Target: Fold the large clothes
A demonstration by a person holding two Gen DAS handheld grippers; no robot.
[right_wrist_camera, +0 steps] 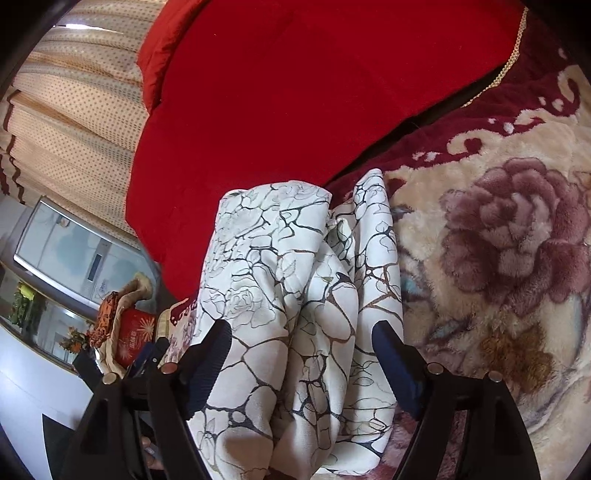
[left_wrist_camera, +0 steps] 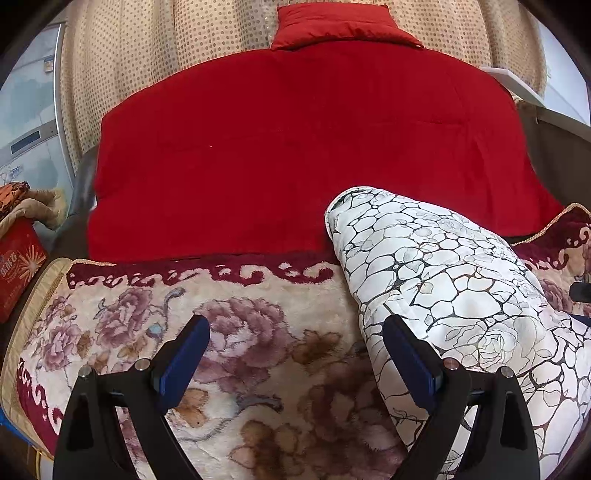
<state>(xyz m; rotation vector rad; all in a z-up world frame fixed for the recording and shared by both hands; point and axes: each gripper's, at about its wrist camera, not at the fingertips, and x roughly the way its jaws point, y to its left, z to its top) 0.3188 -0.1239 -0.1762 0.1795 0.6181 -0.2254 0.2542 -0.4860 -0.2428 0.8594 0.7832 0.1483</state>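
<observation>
A white garment with a dark cracked-stone and rose print (left_wrist_camera: 454,273) lies bunched and partly folded on a floral plush blanket (left_wrist_camera: 236,332). My left gripper (left_wrist_camera: 295,332) is open and empty, just left of the garment; its right finger (left_wrist_camera: 410,362) touches the garment's edge. In the right wrist view the same garment (right_wrist_camera: 295,295) lies in folds between the fingers of my right gripper (right_wrist_camera: 301,343), which is open with the cloth running between its jaws.
A large red quilt (left_wrist_camera: 295,147) with a red pillow (left_wrist_camera: 340,26) lies behind the garment. Dotted beige curtains (left_wrist_camera: 147,55) hang at the back. A red box (left_wrist_camera: 18,266) and a fridge-like cabinet (right_wrist_camera: 74,254) stand at the left.
</observation>
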